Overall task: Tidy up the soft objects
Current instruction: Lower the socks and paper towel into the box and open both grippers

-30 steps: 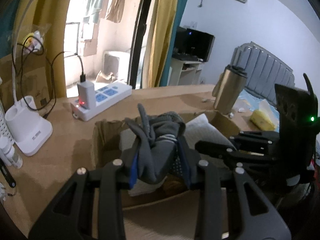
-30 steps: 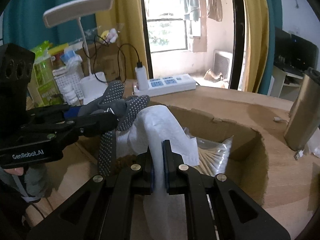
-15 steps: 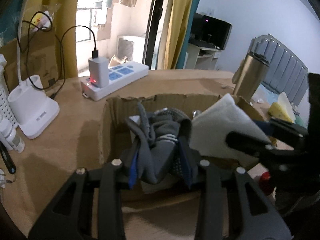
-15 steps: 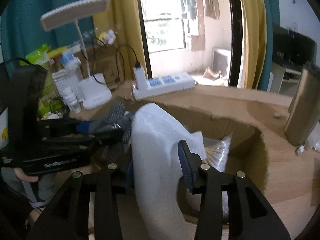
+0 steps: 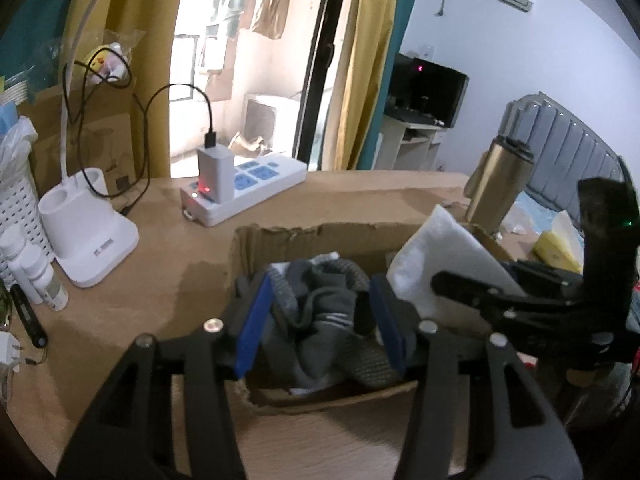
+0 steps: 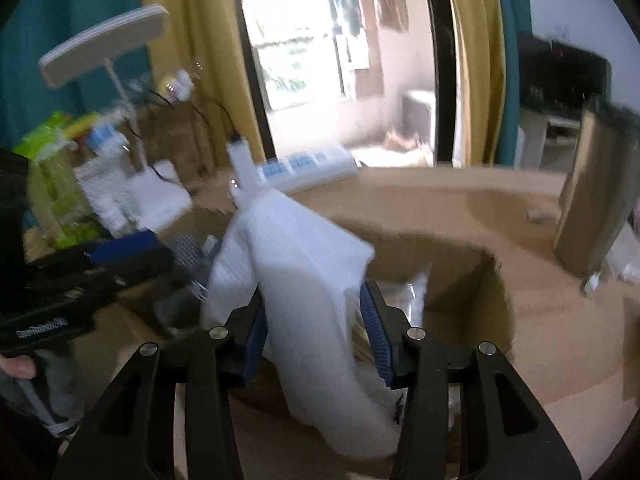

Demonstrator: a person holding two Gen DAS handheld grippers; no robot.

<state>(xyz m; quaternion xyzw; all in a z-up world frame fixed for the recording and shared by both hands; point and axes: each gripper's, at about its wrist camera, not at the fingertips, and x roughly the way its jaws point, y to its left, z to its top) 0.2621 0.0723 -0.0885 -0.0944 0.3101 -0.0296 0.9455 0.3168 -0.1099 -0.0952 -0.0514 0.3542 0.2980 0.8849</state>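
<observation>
An open cardboard box (image 5: pixel 280 236) sits on the wooden desk. My left gripper (image 5: pixel 322 320) is open over the box, and grey dotted gloves and socks (image 5: pixel 324 312) lie loose between its jaws inside the box. My right gripper (image 6: pixel 316 336) is open, with a white cloth (image 6: pixel 304 272) standing slack between its jaws over the box (image 6: pixel 480 288). The same cloth (image 5: pixel 444 256) and the right gripper (image 5: pixel 520 296) show at the right of the left wrist view. The left gripper (image 6: pixel 100 264) shows at the left of the right wrist view.
A white power strip (image 5: pixel 244 184) with a charger lies behind the box. A white lamp base (image 5: pixel 88 236), small bottles (image 5: pixel 32 272) and a white basket (image 5: pixel 16 208) stand at the left. A metal flask (image 5: pixel 500 184) stands at the right. A plastic packet (image 6: pixel 416 300) lies inside the box.
Both grippers have opened. The left let go of the grey gloves and socks, which dropped into the box. The right released the white cloth, which now stands loose between its jaws.
</observation>
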